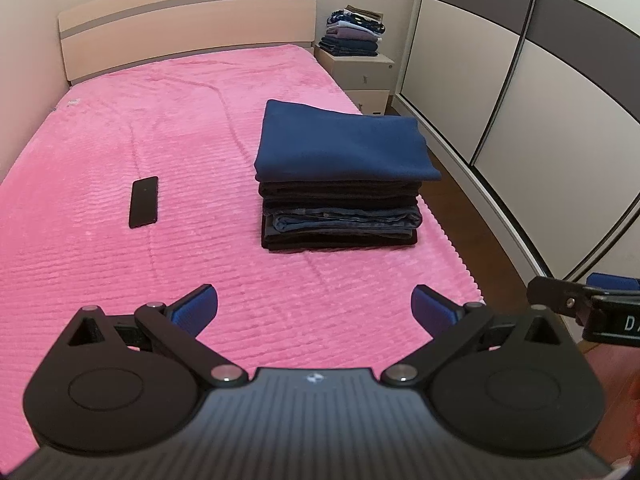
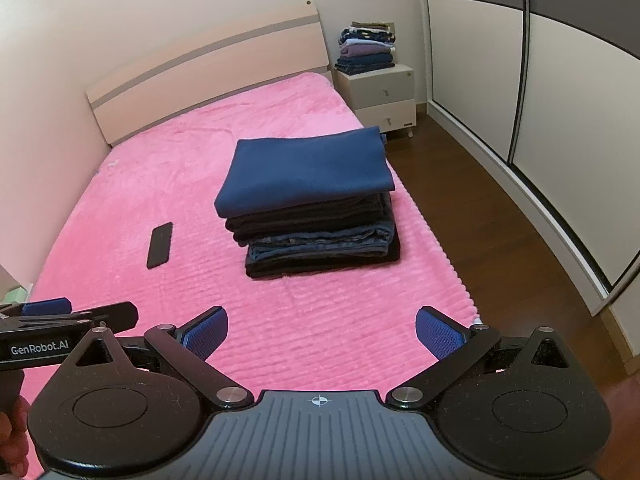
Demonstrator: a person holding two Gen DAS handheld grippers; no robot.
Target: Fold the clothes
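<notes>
the left gripper (image 1: 314, 310) sits at the bottom of its own view, its blue-padded fingers (image 1: 198, 306) spread wide with nothing between them, over the near end of the bed (image 1: 120, 280). the right gripper (image 2: 322, 334) is likewise at the bottom of its view, jaws spread and empty, above the pink cover. each tool shows in the other's frame: the right one at the right edge of the left view, the left one at the lower left edge of the right view, so the two are side by side.

the stack (image 1: 340, 184) of folded clothes rests on the pink cover, right of centre in the left view and at centre in the right view (image 2: 312, 208), close to the bed's right edge. a blue piece (image 1: 344, 144) lies flat on top; below it are dark layers, then denim (image 1: 340, 218), then a black piece at the bottom. the edges line up roughly square.

a phone (image 1: 143, 201) lies face down on the cover left of the stack, apart from it.

in the upper middle of both views a nightstand (image 1: 362, 76) stands beside the headboard (image 1: 188, 20), carrying a second pile (image 1: 354, 32) of folded clothes. a wardrobe (image 1: 520, 80) with pale and grey panels fills the right side, with dark wood floor (image 2: 480, 220) between it and the bed.
</notes>
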